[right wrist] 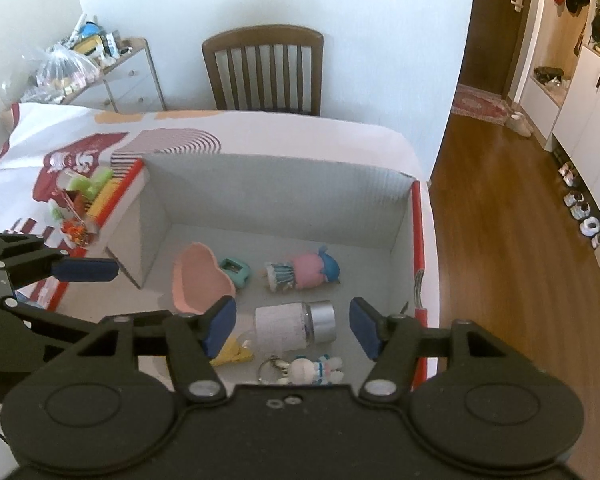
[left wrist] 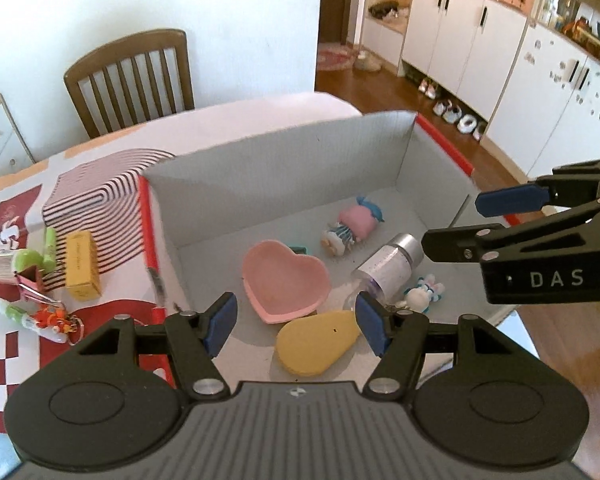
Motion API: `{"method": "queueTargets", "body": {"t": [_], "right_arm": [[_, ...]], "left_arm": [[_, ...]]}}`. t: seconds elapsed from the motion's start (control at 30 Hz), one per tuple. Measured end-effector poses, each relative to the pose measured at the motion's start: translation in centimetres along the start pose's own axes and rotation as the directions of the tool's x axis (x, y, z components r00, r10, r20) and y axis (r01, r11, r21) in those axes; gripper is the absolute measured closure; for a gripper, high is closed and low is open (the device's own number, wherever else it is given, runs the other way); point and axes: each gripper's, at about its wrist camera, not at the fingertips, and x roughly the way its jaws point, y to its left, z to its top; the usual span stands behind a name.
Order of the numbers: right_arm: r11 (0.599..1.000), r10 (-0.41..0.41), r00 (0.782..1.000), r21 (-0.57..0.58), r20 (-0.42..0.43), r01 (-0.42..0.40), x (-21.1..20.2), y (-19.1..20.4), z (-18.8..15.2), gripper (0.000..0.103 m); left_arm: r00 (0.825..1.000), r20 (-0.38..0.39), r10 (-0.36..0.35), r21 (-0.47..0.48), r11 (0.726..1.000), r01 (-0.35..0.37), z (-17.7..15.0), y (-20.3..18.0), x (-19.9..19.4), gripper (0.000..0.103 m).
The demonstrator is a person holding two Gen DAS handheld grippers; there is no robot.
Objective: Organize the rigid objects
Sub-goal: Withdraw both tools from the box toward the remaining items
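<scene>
**Both grippers empty above the box, more clutter waiting on the table**

The left gripper (left wrist: 296, 326) and the right gripper (right wrist: 292, 326) both hang over the grey cardboard box with red edges (left wrist: 284, 160), jaws apart and nothing between them. Already lying in the box: a pink heart-shaped dish (left wrist: 286, 280), a flat yellow pear-shaped piece (left wrist: 318, 342), a clear glitter bottle with a silver cap (right wrist: 296, 326), a pink and blue doll figure (left wrist: 352, 226), a white rabbit keychain (right wrist: 308, 370) and a small teal block (right wrist: 234, 272). Outside, beside the box's left wall, remain a yellow rectangular carton (left wrist: 82, 264), a green-capped bottle (left wrist: 20, 262) and an orange keychain charm (left wrist: 54, 316). The next step is probably fetching one of these; the left gripper sits nearer. It should clear the box wall first, then come down squarely over the carton's narrow sides
</scene>
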Motion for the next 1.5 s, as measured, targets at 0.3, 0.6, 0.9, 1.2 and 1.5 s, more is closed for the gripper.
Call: {"method": "queueTargets", "body": {"t": [0.3,0.6,0.9,1.2,1.5], "right_arm": [[0.999,0.044,0.998,0.013,0.045,-0.044,-2.9,2.4,0.0,0.040],[0.997,0.077,0.991,0.017,0.110,-0.079,-4.9,6.1,-0.7,0.030],[0.993,0.115,0.983,-0.020,0.144,-0.114,-5.3,11.6,-1.1,0.022],[0.988,0.153,0.972,-0.056,0.179,-0.145,-4.8,16.6,-0.8,0.004],[0.991,0.131,0.978,-0.043,0.162,-0.126,-2.3,20.4,0.5,0.000]], "left_arm": [[0.995,0.099,-0.011,-0.044,0.999,0.015,-0.5,2.7,-4.5,0.032],[0.987,0.163,0.007,-0.076,0.997,0.006,-2.9,7.1,-8.4,0.032],[0.979,0.198,0.042,-0.116,0.993,-0.019,-5.8,12.6,-11.2,0.023],[0.977,0.200,0.078,-0.152,0.987,-0.047,-7.9,18.2,-12.1,0.020],[0.968,0.214,0.130,-0.153,0.983,-0.098,-9.1,22.7,-10.3,0.020]]}}
